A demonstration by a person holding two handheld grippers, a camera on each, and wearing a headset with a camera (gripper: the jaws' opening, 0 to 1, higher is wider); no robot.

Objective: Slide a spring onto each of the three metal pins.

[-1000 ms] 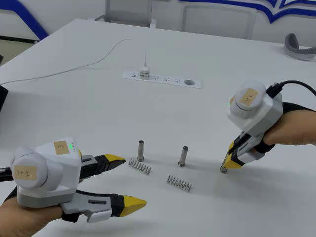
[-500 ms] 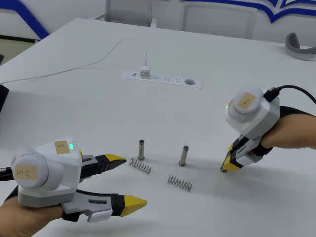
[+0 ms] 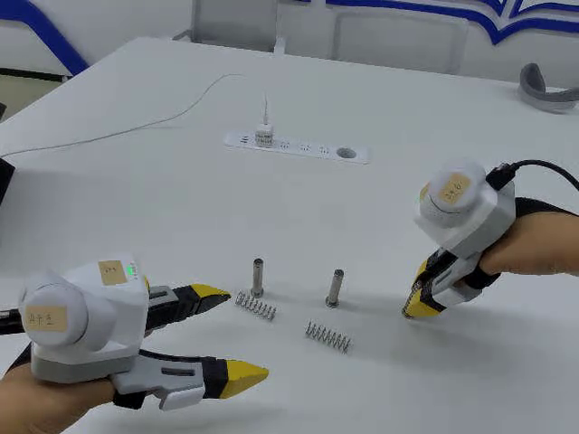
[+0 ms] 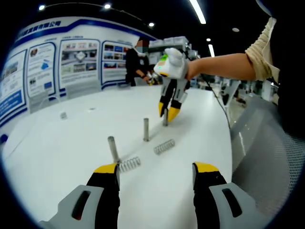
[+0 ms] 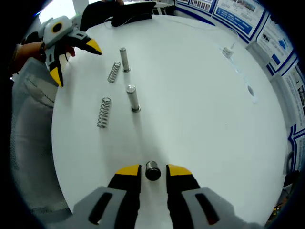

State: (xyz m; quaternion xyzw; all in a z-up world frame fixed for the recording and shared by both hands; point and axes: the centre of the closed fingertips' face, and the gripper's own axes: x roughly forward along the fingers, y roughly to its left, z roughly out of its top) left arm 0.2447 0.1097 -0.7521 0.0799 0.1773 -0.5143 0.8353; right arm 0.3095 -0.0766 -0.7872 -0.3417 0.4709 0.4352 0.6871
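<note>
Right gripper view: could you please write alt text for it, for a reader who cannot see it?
The yellow-tipped jaws of the right gripper flank an upright metal pin on a white table. Beyond stand two more pins, each with a spring lying beside it, and the left gripper sits open at the upper left.

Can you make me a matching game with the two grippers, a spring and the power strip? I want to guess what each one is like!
Things:
1 left gripper
2 right gripper
3 spring
4 power strip

States:
A has a plug in it
B fingers wide apart
C lying on its side
D pin between its fingers

Pairs: 1-B, 2-D, 3-C, 4-A
</note>
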